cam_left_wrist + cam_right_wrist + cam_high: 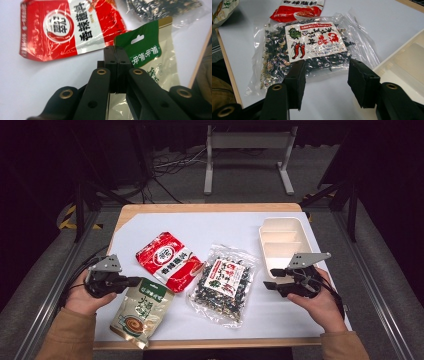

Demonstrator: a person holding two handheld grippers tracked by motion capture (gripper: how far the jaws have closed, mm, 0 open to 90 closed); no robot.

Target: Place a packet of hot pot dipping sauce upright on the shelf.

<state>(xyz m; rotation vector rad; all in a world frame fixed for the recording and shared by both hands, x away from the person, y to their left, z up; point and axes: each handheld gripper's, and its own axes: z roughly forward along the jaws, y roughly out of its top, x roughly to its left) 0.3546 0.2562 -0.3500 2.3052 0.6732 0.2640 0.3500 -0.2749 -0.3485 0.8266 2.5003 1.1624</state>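
High view: left gripper point(134, 281) is clamping the top edge of the green-and-beige pouch point(142, 312), jaws pressed tight on the green header strip, prob. because that flat seal is the thinnest, stiffest bit to pinch. The pouch is hanging/tilting off the near left part of the white table point(210, 232), its lower end near the front edge. In the left gripper view the pads point(115, 65) are meeting flush on the header just beside the hang hole. Right gripper point(270, 279) is waiting w/ jaws apart and nothing between them, pointing at the clear bag of dark dried mix point(223, 283), likely next pick. Red sachet point(168, 260) is lying flat between the two packs, farther back. Cream divided box point(283, 242) is sitting at the far right, open, so it's prob. where the packs are going.
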